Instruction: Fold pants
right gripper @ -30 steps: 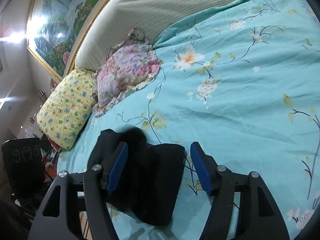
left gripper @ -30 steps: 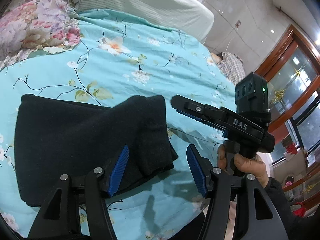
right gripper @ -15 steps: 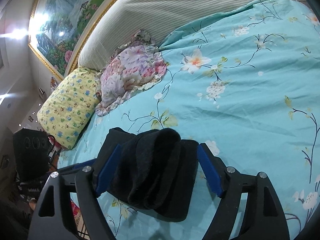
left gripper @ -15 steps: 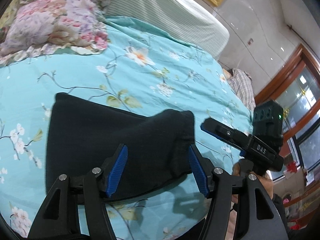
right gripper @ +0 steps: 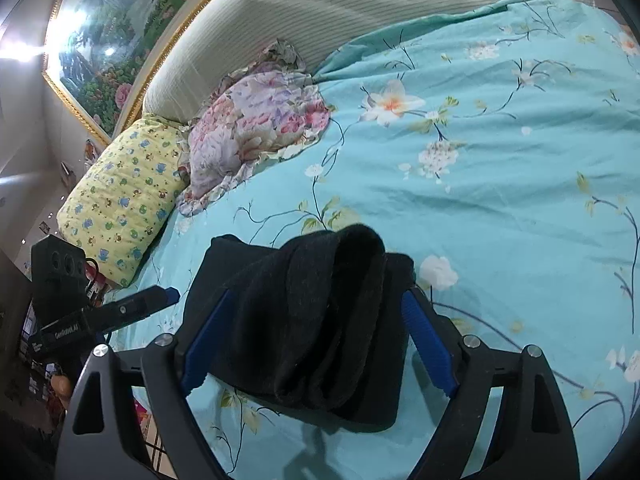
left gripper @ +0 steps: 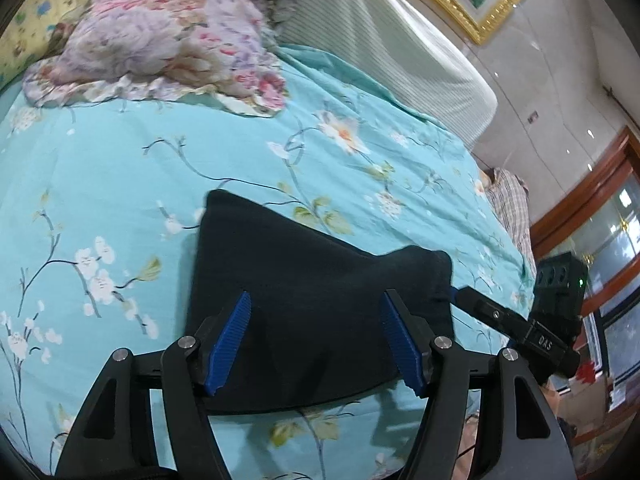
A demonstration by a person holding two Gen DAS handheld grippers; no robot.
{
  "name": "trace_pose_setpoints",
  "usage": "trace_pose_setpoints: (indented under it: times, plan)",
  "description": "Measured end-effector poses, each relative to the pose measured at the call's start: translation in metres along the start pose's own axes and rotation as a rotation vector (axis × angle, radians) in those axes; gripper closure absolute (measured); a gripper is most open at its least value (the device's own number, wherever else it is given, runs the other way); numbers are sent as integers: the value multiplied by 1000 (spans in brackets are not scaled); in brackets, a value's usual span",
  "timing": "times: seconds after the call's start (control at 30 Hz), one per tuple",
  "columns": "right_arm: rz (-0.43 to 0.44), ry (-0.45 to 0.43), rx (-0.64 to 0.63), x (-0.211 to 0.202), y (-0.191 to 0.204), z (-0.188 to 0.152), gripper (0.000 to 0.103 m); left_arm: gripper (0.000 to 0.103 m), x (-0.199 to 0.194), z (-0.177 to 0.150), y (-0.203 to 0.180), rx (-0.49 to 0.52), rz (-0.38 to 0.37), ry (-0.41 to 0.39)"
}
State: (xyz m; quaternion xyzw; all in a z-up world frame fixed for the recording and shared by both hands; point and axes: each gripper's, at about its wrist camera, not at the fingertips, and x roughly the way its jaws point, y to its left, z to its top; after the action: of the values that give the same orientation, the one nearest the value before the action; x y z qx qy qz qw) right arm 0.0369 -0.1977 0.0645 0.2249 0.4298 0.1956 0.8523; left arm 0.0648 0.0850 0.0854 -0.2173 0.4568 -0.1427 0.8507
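Black pants [left gripper: 304,280] lie folded into a thick pad on the teal flowered bedspread [left gripper: 120,160]. My left gripper [left gripper: 316,344] hangs over their near edge; its jaws are opening, and the cloth lies under and between the blue pads without being pinched. In the right wrist view the pants [right gripper: 320,320] show a rolled hump on top. My right gripper [right gripper: 316,340] straddles that hump with its jaws opening, the pads standing beside the cloth. Each gripper shows in the other's view: the right one [left gripper: 516,328] at the pants' right end, the left one [right gripper: 100,316] at their left.
A flowered pillow [left gripper: 160,40] and a yellow pillow [right gripper: 120,200] lie at the head of the bed, against a striped padded headboard [left gripper: 380,40]. Plaid cloth [left gripper: 512,200] lies off the bed's right side. The bed's near edge runs just below the pants.
My left gripper has swung across, so the pants now sit centred under its fingers. Both pairs of jaws have widened. The right gripper has closed in, with the hump now between its pads.
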Motion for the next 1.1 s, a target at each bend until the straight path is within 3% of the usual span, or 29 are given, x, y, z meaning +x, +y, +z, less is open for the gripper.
trace_pose_setpoints:
  times: [0.4, 0.97, 1.1]
  plan:
    - [-46, 39, 37, 13, 2, -13, 17, 32, 11, 1, 41, -80, 17, 41]
    - [-54, 67, 108, 28, -20, -31, 17, 29, 52, -5, 66, -130, 41, 127]
    - [-53, 69, 97, 30, -20, -33, 21, 29, 60, -7, 71, -136, 45, 137]
